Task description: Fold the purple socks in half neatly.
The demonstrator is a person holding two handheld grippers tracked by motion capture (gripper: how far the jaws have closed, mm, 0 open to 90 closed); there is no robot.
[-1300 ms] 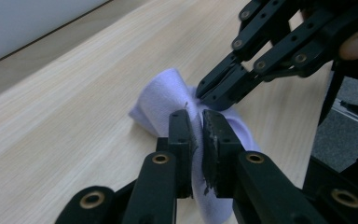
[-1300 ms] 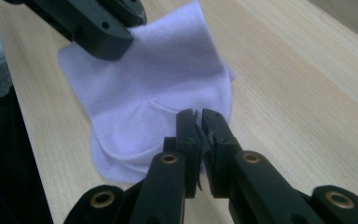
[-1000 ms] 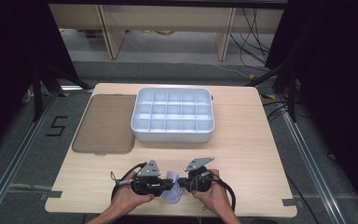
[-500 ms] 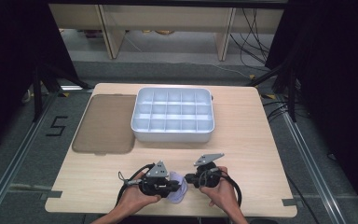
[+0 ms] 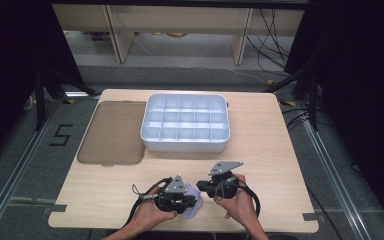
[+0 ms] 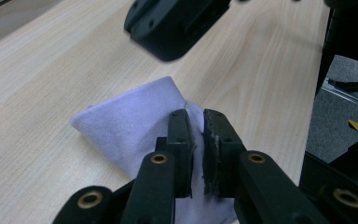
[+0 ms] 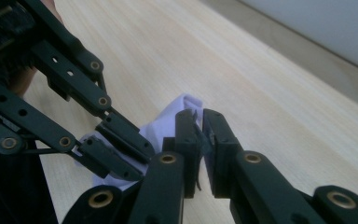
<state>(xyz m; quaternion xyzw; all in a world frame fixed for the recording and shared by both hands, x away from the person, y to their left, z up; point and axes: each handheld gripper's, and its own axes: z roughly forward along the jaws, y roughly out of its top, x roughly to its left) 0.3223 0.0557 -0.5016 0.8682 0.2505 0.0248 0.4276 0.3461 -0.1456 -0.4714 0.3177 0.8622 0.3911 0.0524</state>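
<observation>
At the near edge of the tabletop (image 5: 260, 165), the left hand-held gripper (image 6: 196, 135) and right hand-held gripper (image 7: 199, 133) both pinch a small white cloth (image 6: 130, 121) lying between them. Farther off sit a white compartment tray (image 5: 185, 145) and, to its left, a brown lid (image 5: 112, 132).

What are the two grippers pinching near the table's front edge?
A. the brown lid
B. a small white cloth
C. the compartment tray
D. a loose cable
B: both the left gripper and the right gripper have their jaws closed on the small white cloth, seen in both gripper views.
</observation>
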